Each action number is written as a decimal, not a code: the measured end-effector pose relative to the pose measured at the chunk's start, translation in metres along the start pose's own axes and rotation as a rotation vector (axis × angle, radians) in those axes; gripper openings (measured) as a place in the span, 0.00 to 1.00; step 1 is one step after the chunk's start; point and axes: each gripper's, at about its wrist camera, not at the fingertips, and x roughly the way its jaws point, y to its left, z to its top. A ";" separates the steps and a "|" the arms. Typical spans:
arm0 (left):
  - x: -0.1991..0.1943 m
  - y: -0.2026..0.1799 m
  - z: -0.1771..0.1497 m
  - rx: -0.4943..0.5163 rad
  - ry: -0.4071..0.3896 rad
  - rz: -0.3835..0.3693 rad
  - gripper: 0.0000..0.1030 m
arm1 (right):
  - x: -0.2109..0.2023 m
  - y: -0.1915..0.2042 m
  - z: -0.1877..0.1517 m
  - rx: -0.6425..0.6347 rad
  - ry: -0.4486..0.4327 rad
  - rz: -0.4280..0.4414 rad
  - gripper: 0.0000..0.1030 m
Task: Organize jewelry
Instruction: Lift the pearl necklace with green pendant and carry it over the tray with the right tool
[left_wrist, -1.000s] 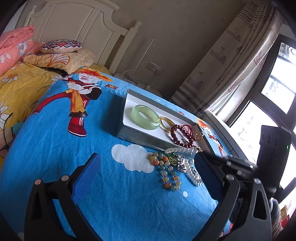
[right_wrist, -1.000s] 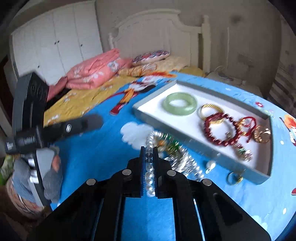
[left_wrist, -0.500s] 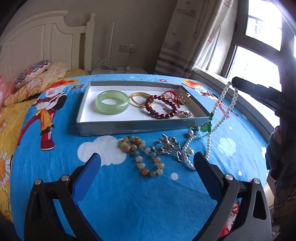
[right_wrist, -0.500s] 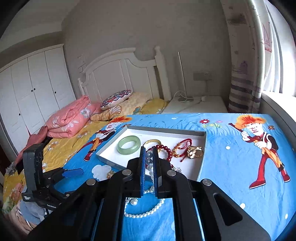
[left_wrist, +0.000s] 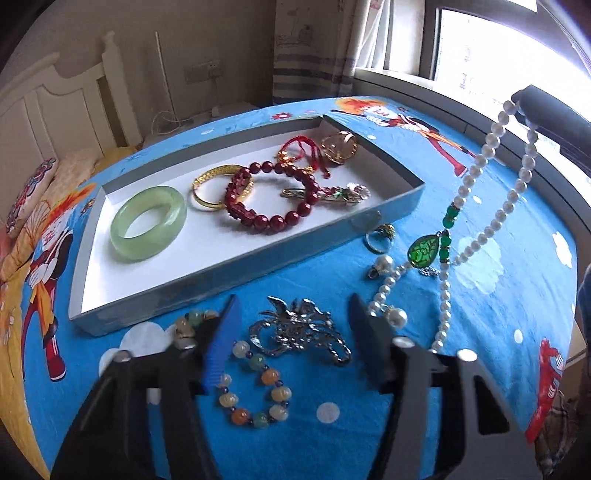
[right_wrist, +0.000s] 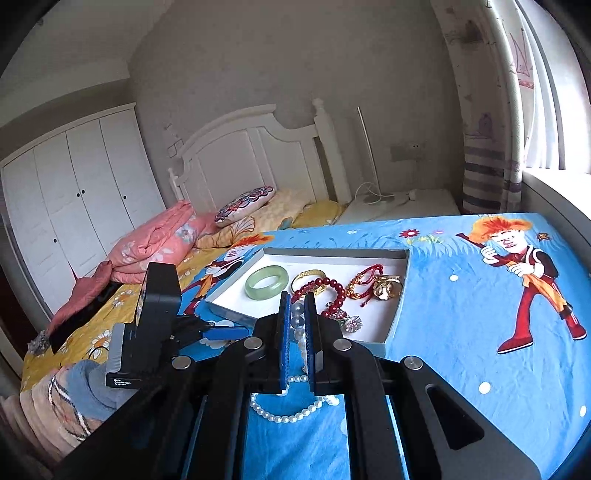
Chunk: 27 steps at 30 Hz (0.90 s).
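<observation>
My right gripper (right_wrist: 297, 317) is shut on a pearl necklace (left_wrist: 487, 147) with a green pendant (left_wrist: 424, 251) and holds it up; its lower loop hangs down to the blue cloth (right_wrist: 284, 410). My left gripper (left_wrist: 291, 317) is open, low over a silver brooch (left_wrist: 299, 332) that lies between its fingers. A multicoloured bead bracelet (left_wrist: 255, 391) lies beside the brooch. The grey tray (left_wrist: 236, 266) holds a green jade bangle (left_wrist: 147, 221), a gold bangle (left_wrist: 218, 184), a dark red bead bracelet (left_wrist: 273, 195) and other pieces.
A ring (left_wrist: 378, 236) and pearl earrings (left_wrist: 382, 264) lie on the cloth right of the tray. The blue cartoon cloth (right_wrist: 461, 295) covers the surface. A bed with pillows (right_wrist: 243, 203) and a wardrobe (right_wrist: 74, 192) stand behind; a window (left_wrist: 498, 66) is on the right.
My left gripper has dropped and moved forward, its fingers narrowing around the silver brooch. My right gripper has lifted the pearl necklace higher, so the pendant hangs clear of the cloth.
</observation>
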 end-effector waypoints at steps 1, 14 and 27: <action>-0.002 -0.002 -0.001 0.008 -0.009 0.004 0.39 | -0.001 -0.001 0.000 0.003 -0.001 0.000 0.07; -0.044 -0.003 0.000 0.012 -0.130 -0.003 0.37 | -0.018 0.016 0.020 -0.043 -0.065 -0.018 0.07; -0.072 0.021 0.014 -0.023 -0.187 0.007 0.37 | -0.032 0.040 0.068 -0.142 -0.138 -0.046 0.07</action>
